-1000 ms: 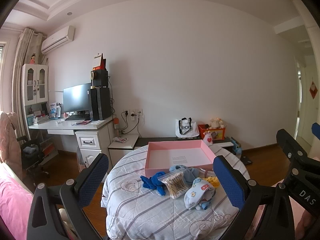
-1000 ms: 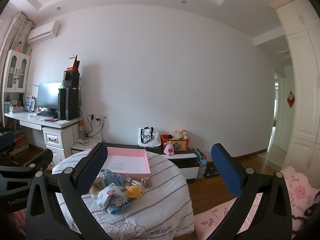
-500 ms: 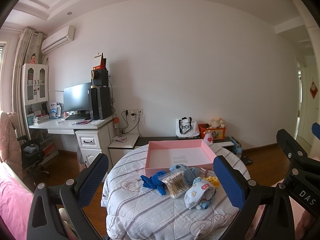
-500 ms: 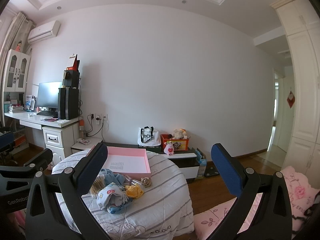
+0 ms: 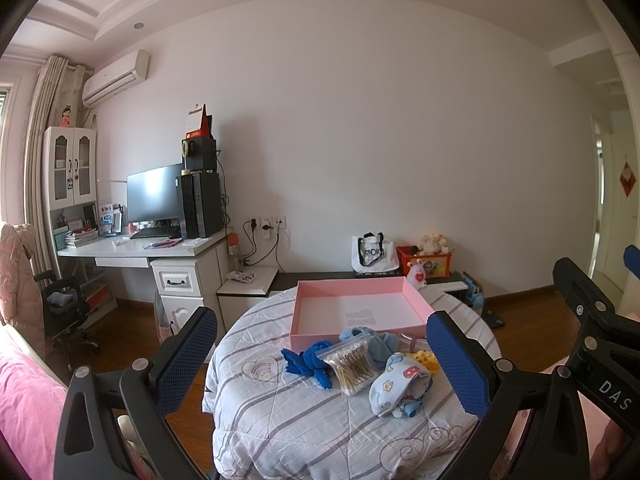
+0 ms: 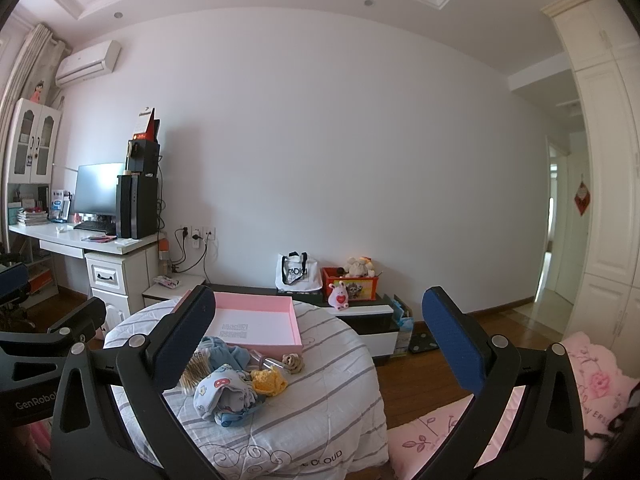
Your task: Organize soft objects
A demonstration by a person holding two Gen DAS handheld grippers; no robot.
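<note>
Clothes heap point(image 5: 394, 376) on round surface point(image 5: 304, 424) with striped quilt, just before pink tray point(image 5: 360, 308); blue rag point(image 5: 308, 364), swab bag point(image 5: 350, 366) alongside. Left tongs point(image 5: 322, 360), right tongs point(image 6: 316, 342) both spread wide, empty, short of surface. Desk with monitor point(image 5: 154, 196) by white wall.

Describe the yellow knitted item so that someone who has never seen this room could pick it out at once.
Start at the round table under the striped quilt, with the pink tray on its far side. A small heap of soft things lies in front of the tray. The yellow knitted piece sits at the heap's right edge, beside the printed baby garment; nothing else in the heap is yellow.
</note>
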